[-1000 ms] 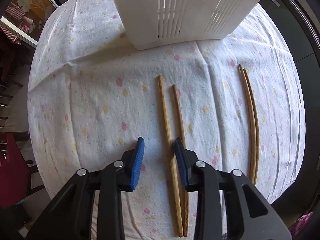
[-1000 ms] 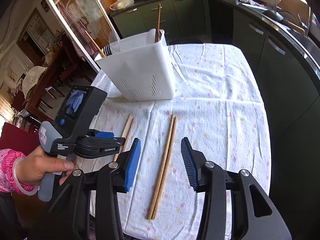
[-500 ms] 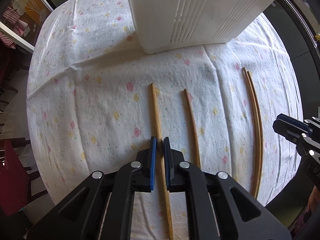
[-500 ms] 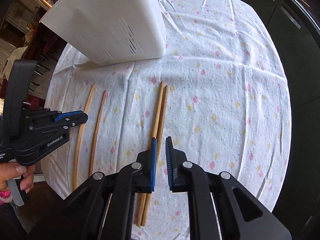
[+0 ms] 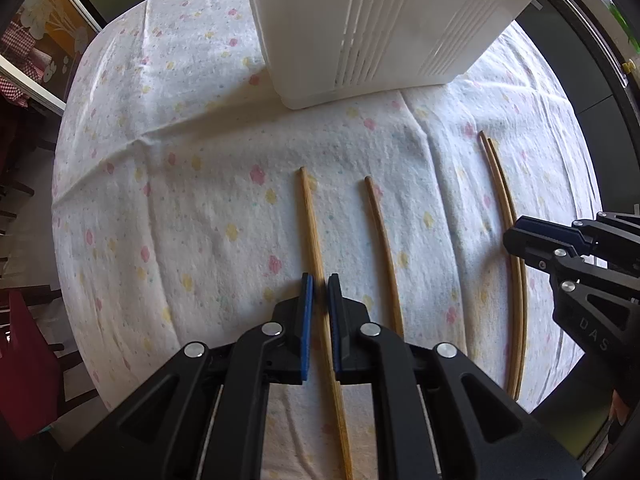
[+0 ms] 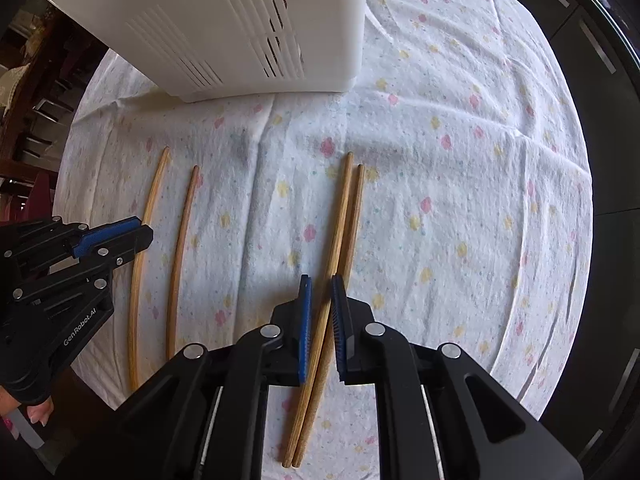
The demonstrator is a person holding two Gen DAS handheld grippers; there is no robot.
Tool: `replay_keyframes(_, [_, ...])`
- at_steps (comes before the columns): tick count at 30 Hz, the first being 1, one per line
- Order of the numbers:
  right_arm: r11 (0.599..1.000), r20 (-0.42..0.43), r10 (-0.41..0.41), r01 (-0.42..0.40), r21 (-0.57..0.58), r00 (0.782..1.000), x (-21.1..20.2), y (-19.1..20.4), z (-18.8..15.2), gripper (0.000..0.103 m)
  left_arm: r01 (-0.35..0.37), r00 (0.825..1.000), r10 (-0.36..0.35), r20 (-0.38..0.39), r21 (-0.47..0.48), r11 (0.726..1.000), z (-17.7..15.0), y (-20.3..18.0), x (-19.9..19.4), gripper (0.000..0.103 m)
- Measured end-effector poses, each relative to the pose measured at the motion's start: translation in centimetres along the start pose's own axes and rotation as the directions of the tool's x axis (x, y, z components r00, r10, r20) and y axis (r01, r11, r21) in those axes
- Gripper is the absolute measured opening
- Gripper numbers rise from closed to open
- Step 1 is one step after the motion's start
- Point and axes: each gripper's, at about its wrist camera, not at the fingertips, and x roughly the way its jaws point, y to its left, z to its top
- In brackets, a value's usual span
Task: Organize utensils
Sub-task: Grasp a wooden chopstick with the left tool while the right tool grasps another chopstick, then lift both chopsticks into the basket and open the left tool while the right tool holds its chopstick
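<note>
The worktop (image 5: 168,128), under a flowered cloth, carries a tall white slotted utensil bin (image 5: 384,20) standing at the far side, and everything the coming move depends on lies between that bin and the two hands. Four wooden chopsticks lie flat on the cloth, all with their long axes running near to far, their far tips aimed roughly at the foot of the bin.

On the right, a close pair of chopsticks (image 6: 344,224) lies touching side by side. The right hand-held gripper (image 6: 319,312) points straight down over the near half of that pair, its blue pads drawn in on both sticks together, across their length.

On the left, two sticks lie apart. The left hand-held gripper (image 5: 318,308) is closed on the left chopstick (image 5: 310,220), again across its length and toward its near half, while the loose chopstick (image 5: 382,240) lies just beside it on the right, untouched and nearer the left hand than the right.

Each hand, then, has its own stick or sticks directly beneath it, and the bin lies straight ahead along the sticks' axes. From the wrist views the pads look to be pressing the wood, though I can't be sure how firmly, so a lift might let a stick swing about the pinch point
</note>
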Motion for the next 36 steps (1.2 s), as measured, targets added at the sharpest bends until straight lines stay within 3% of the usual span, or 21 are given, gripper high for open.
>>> replay_keyframes(6, [0.999, -0.052, -0.016, 0.018, 0.036, 0.998, 0.9, 1.2, 1.9, 0.021, -0.004, 1.0, 0.004, 0.007, 0.005, 1.0, -0.1, 0.0, 0.1, 0.009])
replay_keyframes(9, [0.998, -0.035, -0.054, 0.055, 0.014, 0.998, 0.7, 1.6, 1.8, 0.009, -0.004, 1.0, 0.004, 0.013, 0.009, 1.0, -0.2, -0.1, 0.2, 0.009])
replay_keyframes(11, [0.999, -0.012, -0.052, 0.052, 0.017, 0.999, 0.8, 2.2, 1.6, 0.007, -0.002, 1.0, 0.001, 0.023, 0.014, 1.0, -0.5, -0.1, 0.2, 0.008])
replay_keyframes(16, [0.996, 0.095, 0.064, -0.069, 0.047, 0.993, -1.8, 1.7, 0.4, 0.007, 0.043, 0.999, -0.043, 0.027, -0.008, 0.999, -1.3, 0.4, 0.0, 0.007])
replay_keyframes(25, [0.977, 0.298, 0.206, -0.214, -0.007, 0.932, -9.8, 1.7, -4.6, 0.007, 0.096, 0.986, -0.102, 0.133, 0.051, 0.994, -3.4, 0.6, -5.6, 0.006])
replay_keyframes(36, [0.963, 0.402, 0.264, -0.265, -0.054, 0.877, -14.7, -1.0, -9.5, 0.007, 0.122, 0.959, -0.145, 0.242, 0.106, 0.987, -5.4, 0.0, -12.7, 0.006])
